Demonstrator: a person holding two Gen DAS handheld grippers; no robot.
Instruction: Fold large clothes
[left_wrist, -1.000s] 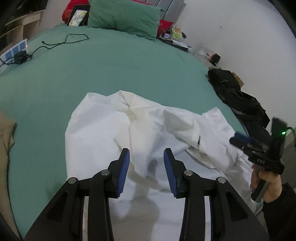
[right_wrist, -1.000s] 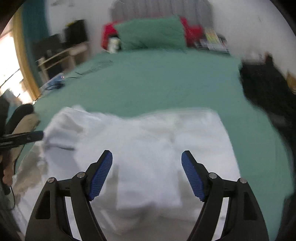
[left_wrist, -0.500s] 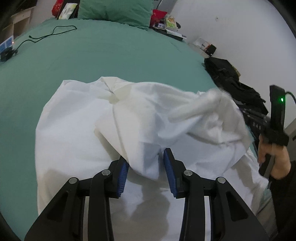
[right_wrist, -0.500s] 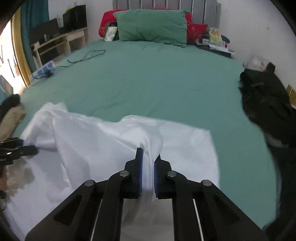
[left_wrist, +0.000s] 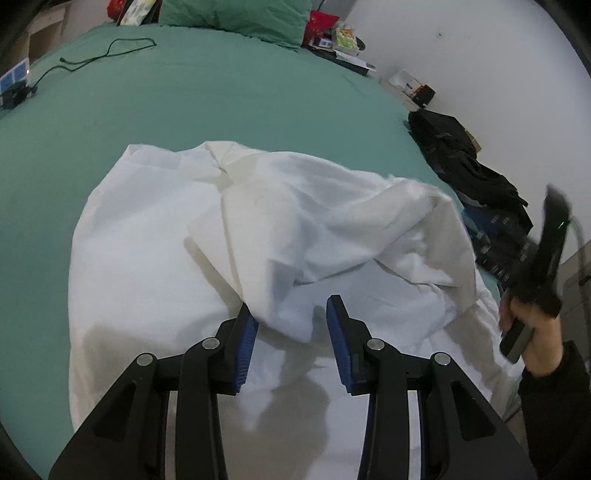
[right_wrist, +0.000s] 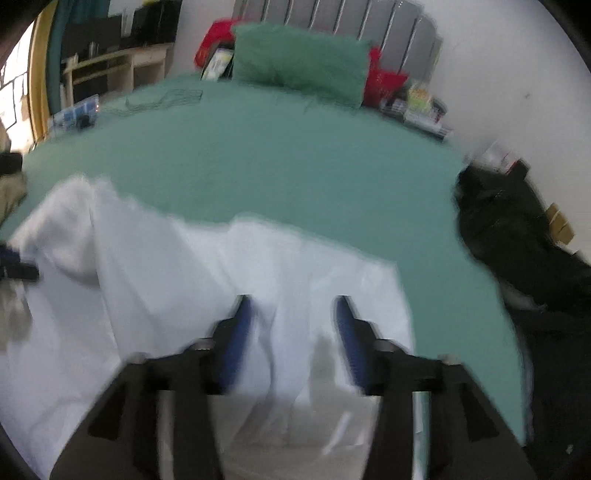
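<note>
A large white garment (left_wrist: 258, 229) lies rumpled on the green bed (left_wrist: 207, 92), a fold of it heaped across the middle. My left gripper (left_wrist: 291, 328) is open, with a hanging fold of the cloth between its blue pads (left_wrist: 246, 339), not clamped. In the right wrist view, which is blurred by motion, the white garment (right_wrist: 184, 266) spreads below my right gripper (right_wrist: 291, 332), which is open with cloth lying loose between its fingers. The right gripper and the hand holding it also show at the right edge of the left wrist view (left_wrist: 535, 280).
A green pillow (left_wrist: 236, 14) and red items sit at the head of the bed. A black cable (left_wrist: 107, 55) lies on the far left of the sheet. Black clothing (left_wrist: 465, 166) is piled beside the bed on the right. A wooden shelf (right_wrist: 110, 70) stands at far left.
My right gripper, shut on the white garment half a second ago, has opened and let it go. The lifted fold has dropped toward the right. My left gripper stays open.
</note>
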